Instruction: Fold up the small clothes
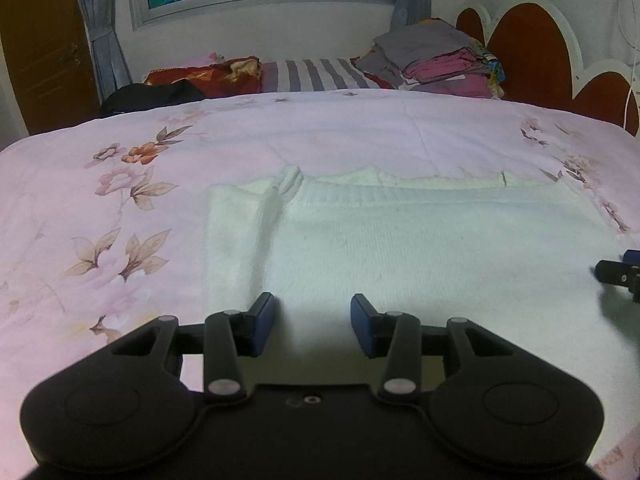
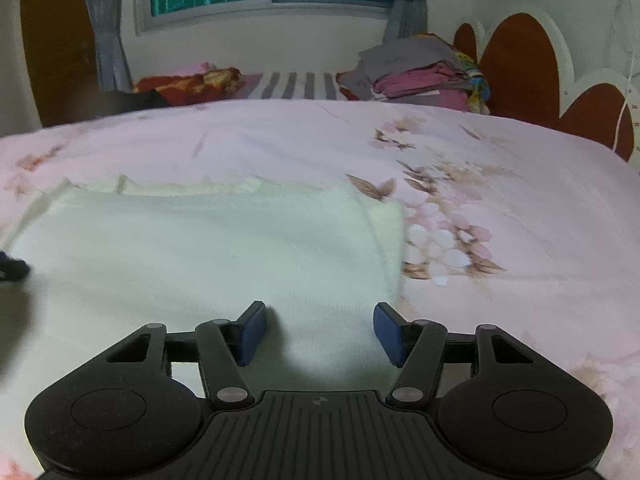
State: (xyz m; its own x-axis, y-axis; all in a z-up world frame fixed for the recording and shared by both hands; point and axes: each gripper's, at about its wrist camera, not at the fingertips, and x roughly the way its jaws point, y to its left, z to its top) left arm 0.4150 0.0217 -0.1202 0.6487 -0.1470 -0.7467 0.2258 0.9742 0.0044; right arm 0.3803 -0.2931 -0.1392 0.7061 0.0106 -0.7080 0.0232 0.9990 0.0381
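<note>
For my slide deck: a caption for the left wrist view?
Open left hand-held gripper above a white knitted garment on a pink floral quilt.

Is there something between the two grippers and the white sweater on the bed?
Nothing visible. The left gripper and right gripper both stand open just over the near part of the white sweater, which lies flat on the pink quilt.

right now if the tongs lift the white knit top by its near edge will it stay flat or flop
The white knit top would probably flop and drape, since its folded sleeve lies limp. The fuzzy knit likely grips well. It looks light.
</note>
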